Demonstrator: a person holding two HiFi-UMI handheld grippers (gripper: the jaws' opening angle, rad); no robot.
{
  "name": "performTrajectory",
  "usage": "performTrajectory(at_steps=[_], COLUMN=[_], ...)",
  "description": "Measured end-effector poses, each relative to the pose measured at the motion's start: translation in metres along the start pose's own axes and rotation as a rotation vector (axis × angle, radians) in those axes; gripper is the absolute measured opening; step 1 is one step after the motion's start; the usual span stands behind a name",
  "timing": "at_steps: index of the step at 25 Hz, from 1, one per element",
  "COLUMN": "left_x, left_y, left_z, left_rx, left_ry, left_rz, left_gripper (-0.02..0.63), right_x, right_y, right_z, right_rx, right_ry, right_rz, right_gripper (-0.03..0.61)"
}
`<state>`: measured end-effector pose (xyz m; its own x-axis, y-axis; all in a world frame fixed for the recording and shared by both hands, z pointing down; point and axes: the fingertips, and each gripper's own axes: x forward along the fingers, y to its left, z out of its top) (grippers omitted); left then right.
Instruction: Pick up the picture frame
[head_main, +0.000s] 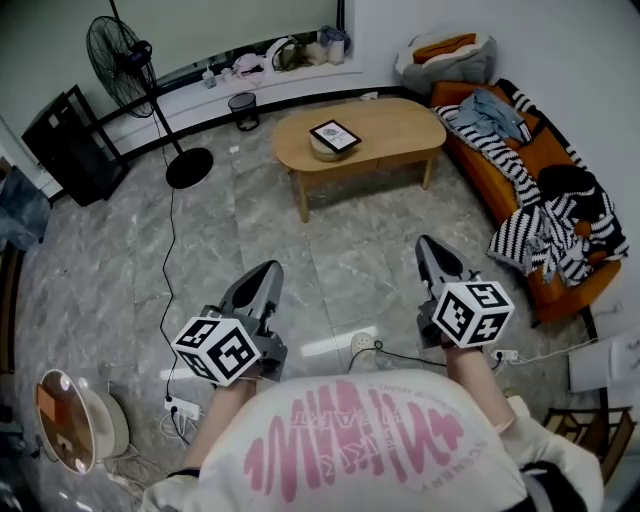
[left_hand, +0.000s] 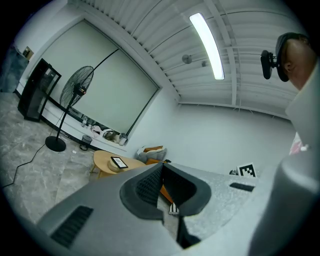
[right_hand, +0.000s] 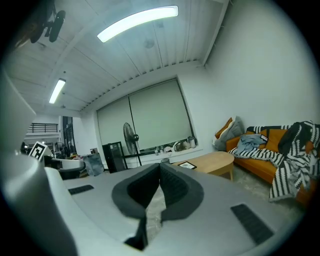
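Observation:
The picture frame (head_main: 335, 135), dark-edged with a pale picture, leans tilted on a small round base on the oval wooden coffee table (head_main: 400, 125) far ahead; the same frame (left_hand: 119, 162) shows small in the left gripper view, and again as a small frame (right_hand: 188, 165) in the right gripper view. My left gripper (head_main: 268, 275) and right gripper (head_main: 428, 246) are held low over the floor, well short of the table. Both have their jaws together with nothing between them.
An orange sofa (head_main: 520, 190) piled with striped and blue cloth runs along the right. A standing fan (head_main: 150, 90) and its cable (head_main: 168, 270) are at left, a bin (head_main: 243, 108) by the window ledge, and a power strip (head_main: 365, 345) on the marble floor.

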<state>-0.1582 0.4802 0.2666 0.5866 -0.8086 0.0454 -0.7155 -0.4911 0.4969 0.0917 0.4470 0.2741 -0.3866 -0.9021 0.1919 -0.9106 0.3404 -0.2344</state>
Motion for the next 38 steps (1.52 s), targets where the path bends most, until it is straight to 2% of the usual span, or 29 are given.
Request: performTrajectory(at_steps=[8, 18, 24, 30, 38], left_x=[0.100, 0.215, 0.249, 0.259, 0.295], left_y=[0.008, 0.020, 0.033, 0.059, 0.116], left_z=[0.026, 0.056, 0.043, 0.026, 0.047], left_rx=[0.009, 0.036, 0.041, 0.000, -0.035], left_ry=[-0.032, -0.082, -0.053, -0.007, 0.000], left_rz=[-0.002, -0.004, 0.007, 0.059, 0.058], left_gripper=[0.003, 0.003, 0.003, 0.003, 0.003], right_x=[0.072, 0.152, 0.176, 0.207, 0.276], right_y=[-0.071, -0.149, -0.179, -0.183, -0.179], right_z=[0.040, 0.100, 0.091, 0.055, 0.054], right_rx=[0.036, 0.004, 0.030, 0.072, 0.060], right_ry=[-0.006, -0.060, -0.055, 0.049, 0.094], right_rz=[0.029, 0.066, 0.067, 0.081, 0.069], right_gripper=[0.005, 0.005, 0.005, 0.005, 0.005])
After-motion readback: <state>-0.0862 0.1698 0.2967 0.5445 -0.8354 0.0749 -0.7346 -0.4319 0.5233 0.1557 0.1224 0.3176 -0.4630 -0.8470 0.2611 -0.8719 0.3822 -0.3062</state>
